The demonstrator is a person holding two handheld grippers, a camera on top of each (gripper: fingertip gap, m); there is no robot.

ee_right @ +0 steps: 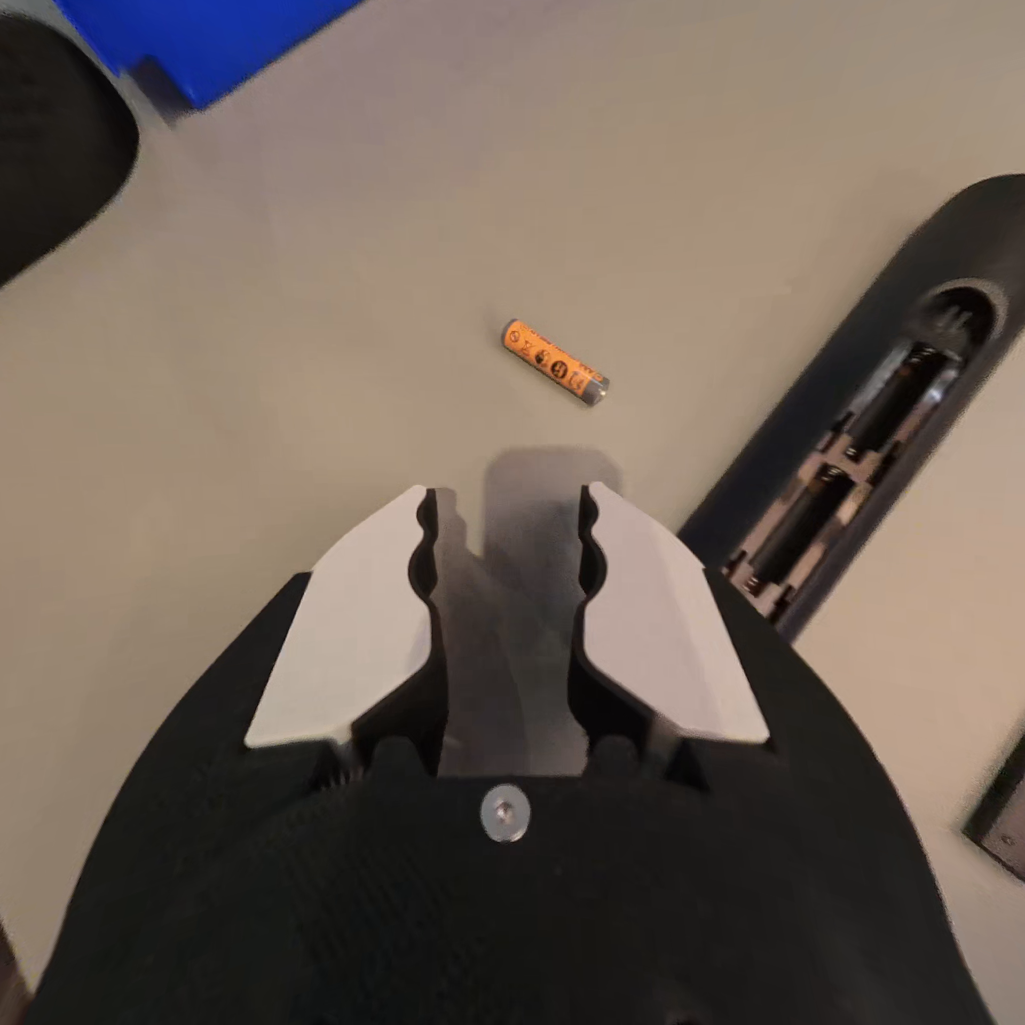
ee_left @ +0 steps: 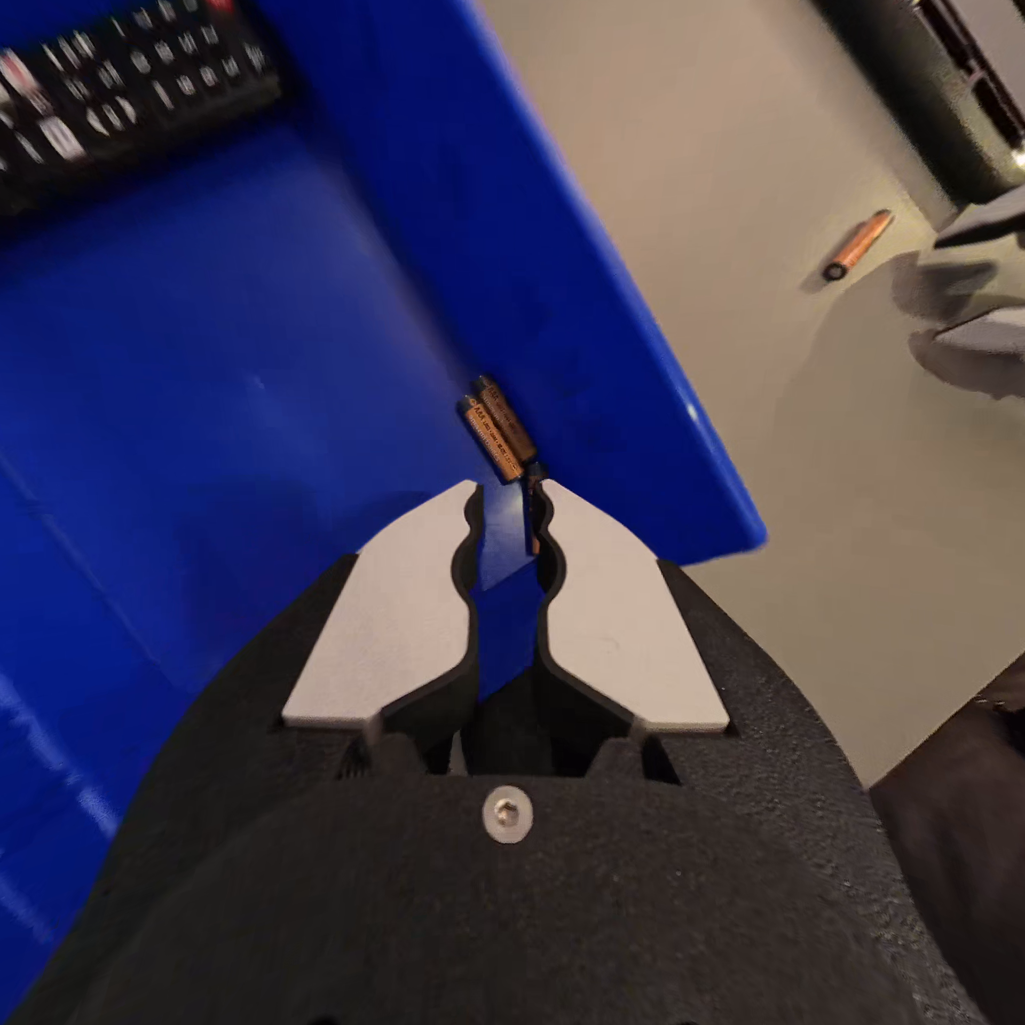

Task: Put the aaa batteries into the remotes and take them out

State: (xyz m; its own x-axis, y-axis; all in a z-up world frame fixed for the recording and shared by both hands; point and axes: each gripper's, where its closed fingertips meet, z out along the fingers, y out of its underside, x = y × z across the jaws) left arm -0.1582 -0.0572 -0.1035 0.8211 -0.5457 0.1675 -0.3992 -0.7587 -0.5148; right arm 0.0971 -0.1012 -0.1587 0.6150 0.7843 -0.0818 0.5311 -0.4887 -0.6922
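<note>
My left gripper (ee_left: 507,488) hangs inside a blue bin (ee_left: 388,222), its jaws a narrow gap apart with nothing clearly held. Two AAA batteries (ee_left: 499,435) lie side by side against the bin's wall just past the fingertips. A thin orange sliver, perhaps a third battery (ee_left: 535,532), shows beside the right finger. My right gripper (ee_right: 507,493) is open and empty above the table. An orange AAA battery (ee_right: 554,363) lies just ahead of it. A dark remote (ee_right: 776,499) lies back-up at the right, its battery compartment (ee_right: 865,444) open and seemingly empty.
A black remote (ee_left: 127,94) lies buttons-up at the far end of the bin. The table battery (ee_left: 859,244) and the right gripper (ee_left: 976,310) show in the left wrist view. A dark flat piece (ee_right: 998,826) lies at the right edge. The bin's corner (ee_right: 211,44) is at the upper left.
</note>
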